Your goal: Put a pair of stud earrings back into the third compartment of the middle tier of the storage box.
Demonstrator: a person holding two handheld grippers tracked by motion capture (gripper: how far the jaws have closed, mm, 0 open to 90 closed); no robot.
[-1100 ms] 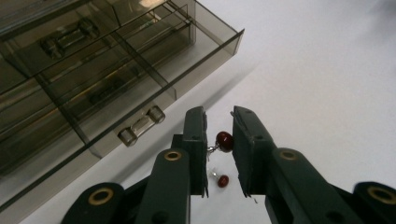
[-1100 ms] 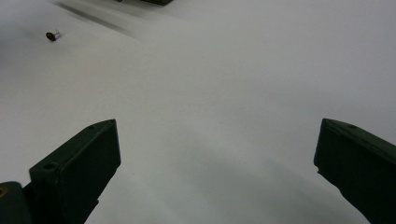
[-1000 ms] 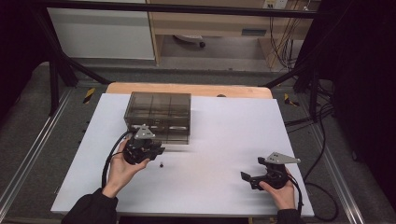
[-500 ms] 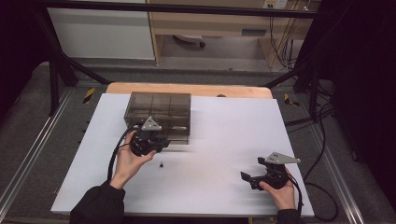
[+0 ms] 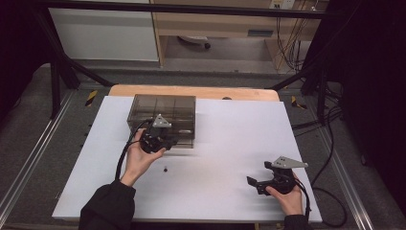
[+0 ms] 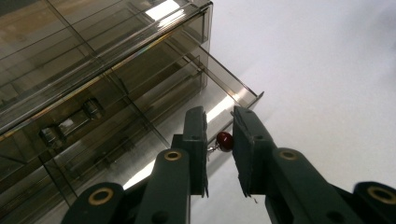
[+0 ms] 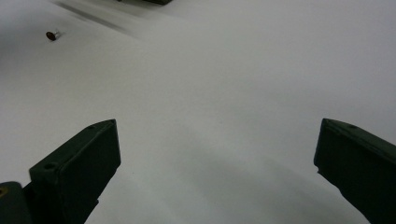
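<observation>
- High view: white table point(image 5: 225, 143), with a smoked clear drawer cabinet point(image 5: 163, 112) standing at its far left part.
- High view: left gripper point(image 5: 167, 141) in the person's left hand point(image 5: 139, 160), held just at the near face of the drawer cabinet, jaws pointing right and toward the cabinet; how far the jaws stand apart cannot be told here.
- High view: small dark pin point(image 5: 165, 168) lying loose on the table, near of the left hand, apart from both grippers.
- High view: right gripper point(image 5: 253, 182) in the right hand point(image 5: 287, 196) at the near right of the table, jaws pointing left, well apart from the cabinet.
- Left gripper view: the two black jaws nearly closed, with a narrow gap; a small red bead point(image 6: 224, 140) with a thin metal stem pinched between the pads.
- Left gripper view: the bead sits just over the near edge of an open drawer point(image 6: 205, 107) pulled out of the cabinet; the drawer's front lip lies just beyond the jaw tips.
- Left gripper view: a shut drawer handle point(image 6: 70, 123) to the left on the cabinet face.
- Right gripper view: jaws spread wide, nothing between them, bare white table beneath.
- Right gripper view: the loose pin point(image 7: 52, 35) lies far off at the upper left, untouched.
</observation>
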